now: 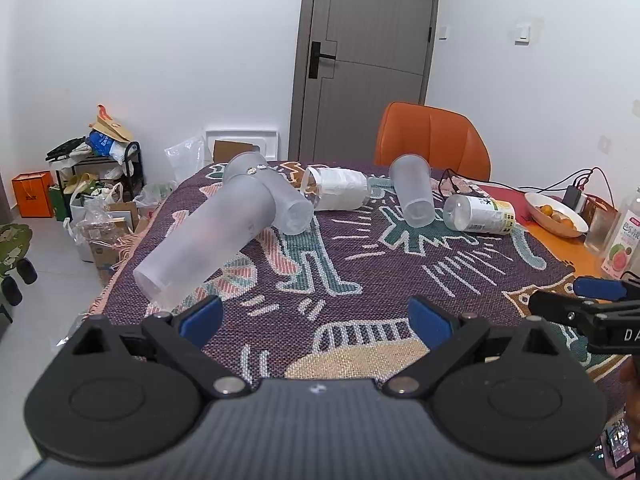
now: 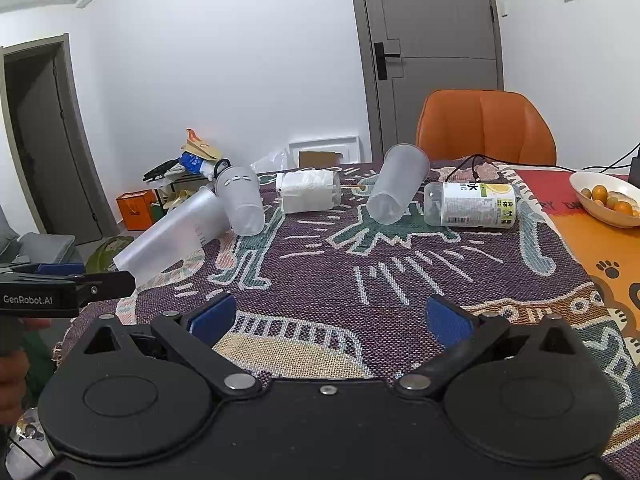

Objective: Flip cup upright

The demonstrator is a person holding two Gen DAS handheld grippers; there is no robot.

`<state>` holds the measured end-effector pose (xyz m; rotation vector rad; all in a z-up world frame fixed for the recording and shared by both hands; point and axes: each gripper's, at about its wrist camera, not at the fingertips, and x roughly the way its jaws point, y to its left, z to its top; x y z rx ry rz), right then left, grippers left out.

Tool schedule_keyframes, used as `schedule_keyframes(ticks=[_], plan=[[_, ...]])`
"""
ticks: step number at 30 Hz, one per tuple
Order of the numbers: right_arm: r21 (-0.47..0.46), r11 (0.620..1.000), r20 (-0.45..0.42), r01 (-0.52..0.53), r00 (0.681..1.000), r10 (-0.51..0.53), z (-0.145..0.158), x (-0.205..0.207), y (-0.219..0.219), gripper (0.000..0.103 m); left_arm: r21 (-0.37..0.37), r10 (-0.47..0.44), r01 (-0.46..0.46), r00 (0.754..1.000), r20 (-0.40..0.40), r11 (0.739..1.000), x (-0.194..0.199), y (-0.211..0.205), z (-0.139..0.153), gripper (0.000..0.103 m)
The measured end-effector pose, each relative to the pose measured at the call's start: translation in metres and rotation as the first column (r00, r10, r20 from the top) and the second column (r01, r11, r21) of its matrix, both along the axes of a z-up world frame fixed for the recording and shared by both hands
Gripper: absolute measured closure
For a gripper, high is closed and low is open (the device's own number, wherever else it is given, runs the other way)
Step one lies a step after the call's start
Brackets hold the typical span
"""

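Several cups lie on their sides on the patterned cloth (image 1: 360,280). A tall frosted cup (image 1: 208,232) (image 2: 176,232) lies at the left edge, against a shorter frosted cup (image 1: 276,196) (image 2: 242,200). A clear cup stuffed with white paper (image 1: 336,188) (image 2: 308,192) lies in the middle. Another frosted cup (image 1: 414,192) (image 2: 396,190) lies right of it, beside a labelled clear bottle (image 1: 480,214) (image 2: 472,204). My left gripper (image 1: 316,320) is open and empty, just right of the tall cup's near end. My right gripper (image 2: 332,316) is open and empty over the cloth's near part.
An orange chair (image 1: 434,140) (image 2: 486,128) stands behind the table. A white bowl of small oranges (image 1: 556,216) (image 2: 608,200), cables and a drink bottle (image 1: 624,236) sit at the right. Bags and boxes (image 1: 92,184) crowd the floor at the left.
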<state>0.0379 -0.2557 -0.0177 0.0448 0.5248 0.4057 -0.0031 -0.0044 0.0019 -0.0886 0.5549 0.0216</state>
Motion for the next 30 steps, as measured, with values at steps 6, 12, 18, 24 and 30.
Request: schedule_keyframes(ticks=[6,12,18,24,30], plan=[[-0.002,1.000,0.001,0.001,1.000,-0.001,0.0002,-0.0006,-0.0009,0.000,-0.001,0.000,0.000,1.000,0.002,1.000,-0.0002,-0.0004,0.0006,0.005],[0.001,1.000,0.001,0.005,1.000,-0.005,0.0011,-0.0004,-0.0020,0.000,-0.001,-0.001,0.001,1.000,0.005,1.000,-0.0003,-0.0004,0.0012,0.005],[-0.001,1.000,0.004,0.006,1.000,-0.006,0.0019,-0.0009,-0.0025,0.000,-0.002,-0.005,0.005,1.000,0.011,1.000,-0.0001,-0.0009,0.0028,0.005],[-0.003,1.000,0.006,0.009,1.000,-0.009,0.0032,-0.0007,-0.0029,0.000,-0.003,-0.005,0.005,1.000,0.012,1.000,-0.0004,-0.0004,0.0025,0.005],[-0.005,1.000,0.010,0.009,1.000,-0.009,0.0044,-0.0001,-0.0032,0.000,-0.002,-0.006,0.006,1.000,0.012,1.000,-0.0007,-0.0002,0.0037,0.005]])
